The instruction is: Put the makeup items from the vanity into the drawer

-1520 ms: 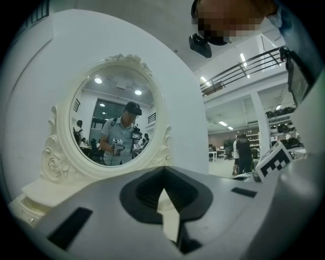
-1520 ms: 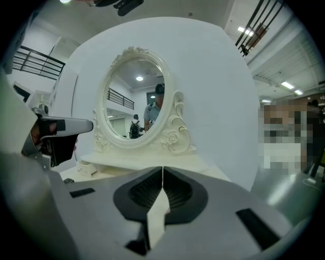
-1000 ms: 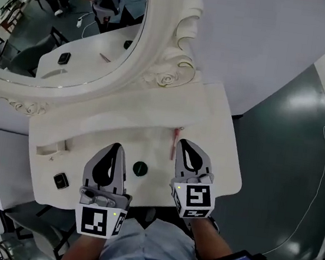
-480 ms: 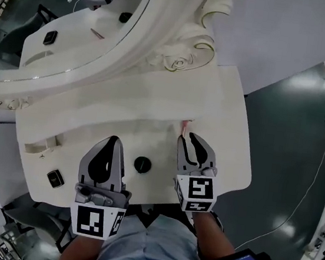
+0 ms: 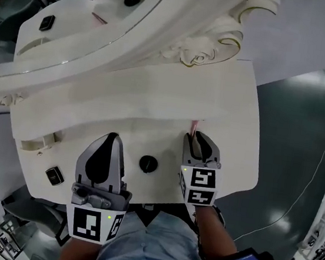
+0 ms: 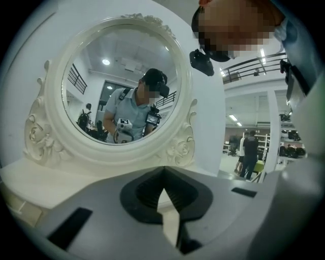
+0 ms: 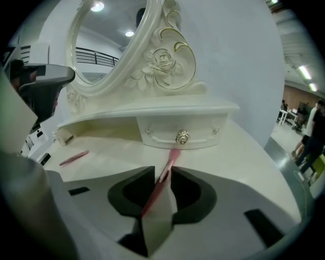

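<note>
Pink makeup stick (image 7: pixel 166 172): lies on the white vanity top (image 5: pixel 234 124), its far tip just before the closed drawer (image 7: pixel 182 136), its near end between the right gripper's (image 5: pixel 199 137) jaws. Those jaws have just been opening and stand slightly apart, seemingly not pressing the stick. Left gripper (image 5: pixel 113 138): jaws together, nothing held, over the vanity's front. Black round item (image 5: pixel 148 164): on the top, between the grippers.
</note>
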